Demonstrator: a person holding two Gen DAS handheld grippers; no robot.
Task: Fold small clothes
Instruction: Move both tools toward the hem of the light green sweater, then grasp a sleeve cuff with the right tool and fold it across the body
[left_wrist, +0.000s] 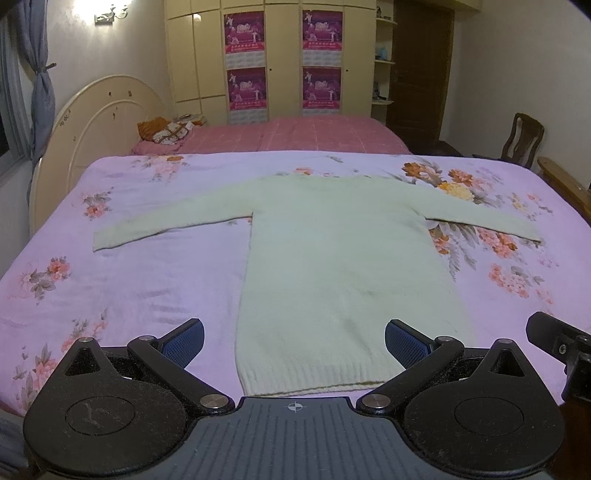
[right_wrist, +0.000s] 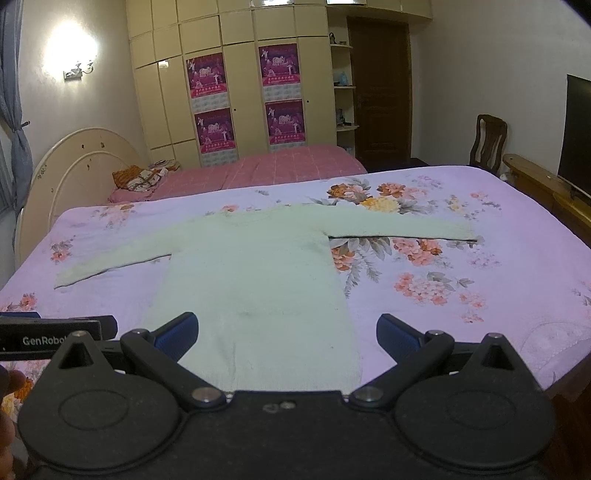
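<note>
A small pale green knit sweater (left_wrist: 332, 266) lies flat and unfolded on a lilac floral bedspread (left_wrist: 129, 288), its ribbed hem nearest the cameras and its neckline at the far end. Both long sleeves stretch straight out to the sides, forming a T shape. The body is smooth, with no folds made in it yet.

Left tool (left_wrist: 294, 341) and right tool (right_wrist: 287, 334) hover, fingers spread wide.
</note>
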